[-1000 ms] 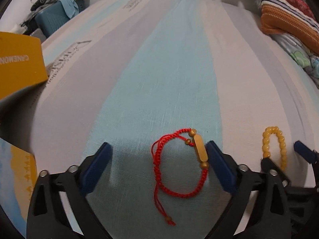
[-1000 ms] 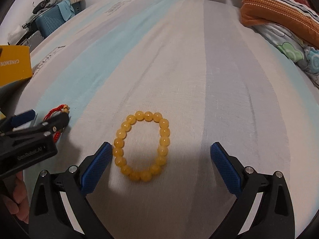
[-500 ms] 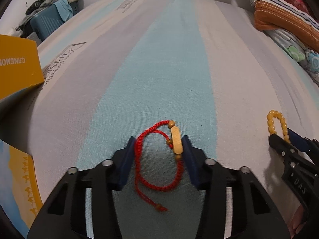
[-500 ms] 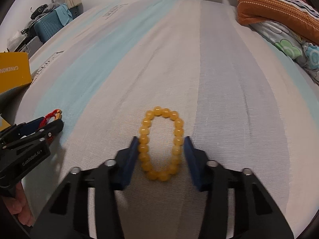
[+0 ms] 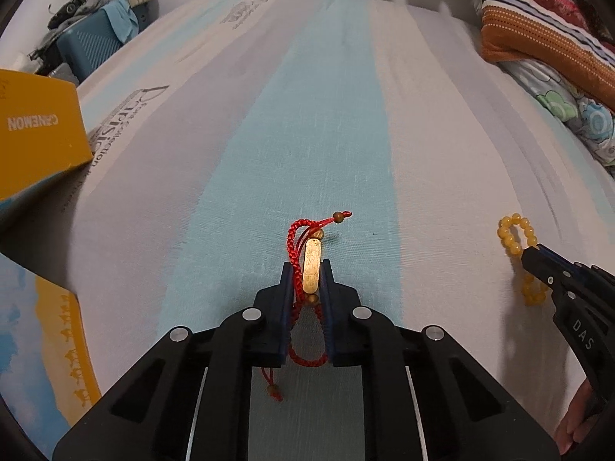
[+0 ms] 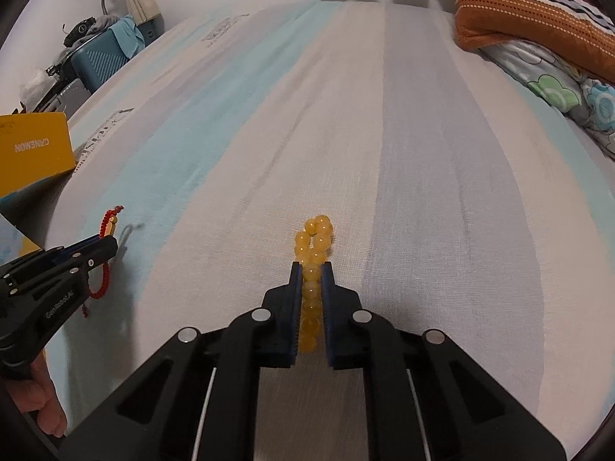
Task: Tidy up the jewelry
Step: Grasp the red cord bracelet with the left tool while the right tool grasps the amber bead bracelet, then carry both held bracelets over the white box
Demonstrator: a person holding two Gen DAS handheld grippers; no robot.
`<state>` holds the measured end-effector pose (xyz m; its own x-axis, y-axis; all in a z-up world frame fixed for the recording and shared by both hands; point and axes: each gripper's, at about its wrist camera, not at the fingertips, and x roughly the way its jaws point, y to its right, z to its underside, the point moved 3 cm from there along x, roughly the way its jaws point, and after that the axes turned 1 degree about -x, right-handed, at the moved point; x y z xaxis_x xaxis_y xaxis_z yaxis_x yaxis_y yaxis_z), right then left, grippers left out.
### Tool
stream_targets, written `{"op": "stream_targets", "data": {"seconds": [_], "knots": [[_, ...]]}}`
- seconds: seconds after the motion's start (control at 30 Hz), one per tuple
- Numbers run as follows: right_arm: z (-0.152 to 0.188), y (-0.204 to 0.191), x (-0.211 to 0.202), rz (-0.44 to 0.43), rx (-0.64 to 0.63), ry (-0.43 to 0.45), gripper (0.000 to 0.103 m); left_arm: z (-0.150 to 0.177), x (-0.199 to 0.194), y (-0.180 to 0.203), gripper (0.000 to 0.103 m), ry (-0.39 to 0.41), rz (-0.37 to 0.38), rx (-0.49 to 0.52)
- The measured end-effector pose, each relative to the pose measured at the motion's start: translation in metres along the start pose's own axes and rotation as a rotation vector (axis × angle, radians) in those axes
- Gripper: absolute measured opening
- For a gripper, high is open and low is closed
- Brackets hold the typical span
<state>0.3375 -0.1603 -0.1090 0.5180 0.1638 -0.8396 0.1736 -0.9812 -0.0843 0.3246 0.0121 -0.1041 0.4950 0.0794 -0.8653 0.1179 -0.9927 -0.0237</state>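
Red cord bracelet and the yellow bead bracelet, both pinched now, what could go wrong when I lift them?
The left gripper pinches the red cord bracelet partly on its gold bar, which may slip out. Its tail knot could snag the bedsheet. The right gripper squeezes the yellow bead bracelet flat; round beads may pop free.

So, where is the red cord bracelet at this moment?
In the left wrist view the red cord bracelet is pinched in the left gripper, over the pale blue stripe of the bedsheet, left of the yellow bead bracelet.
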Motion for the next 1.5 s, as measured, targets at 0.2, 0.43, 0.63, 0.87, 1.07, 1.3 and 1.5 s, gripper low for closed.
{"op": "stream_targets", "data": {"seconds": [0.2, 0.43, 0.63, 0.87, 1.07, 1.3, 1.5], "knots": [[-0.003, 0.001, -0.016, 0.000, 0.007, 0.014, 0.009, 0.000, -0.017, -0.005, 0.012, 0.007, 0.004, -0.008], [-0.005, -0.005, -0.043, 0.005, -0.006, 0.043, 0.009, 0.003, -0.043, -0.008, 0.012, 0.022, 0.011, -0.013], [-0.003, -0.012, -0.062, 0.005, -0.015, 0.055, 0.009, 0.007, -0.061, -0.014, 0.012, 0.024, -0.001, -0.020], [-0.001, -0.020, -0.086, 0.008, -0.022, 0.077, 0.009, 0.013, -0.083, -0.023, 0.012, 0.028, -0.002, -0.027], [-0.002, -0.029, -0.109, 0.008, -0.029, 0.103, 0.009, 0.018, -0.105, -0.029, 0.012, 0.041, 0.000, -0.018], [-0.002, -0.037, -0.137, 0.006, -0.036, 0.130, 0.009, 0.023, -0.129, -0.034, 0.012, 0.054, -0.002, -0.010], [-0.001, -0.045, -0.158, 0.002, -0.040, 0.141, 0.009, 0.029, -0.151, -0.043, 0.013, 0.070, 0.002, -0.015]]}}
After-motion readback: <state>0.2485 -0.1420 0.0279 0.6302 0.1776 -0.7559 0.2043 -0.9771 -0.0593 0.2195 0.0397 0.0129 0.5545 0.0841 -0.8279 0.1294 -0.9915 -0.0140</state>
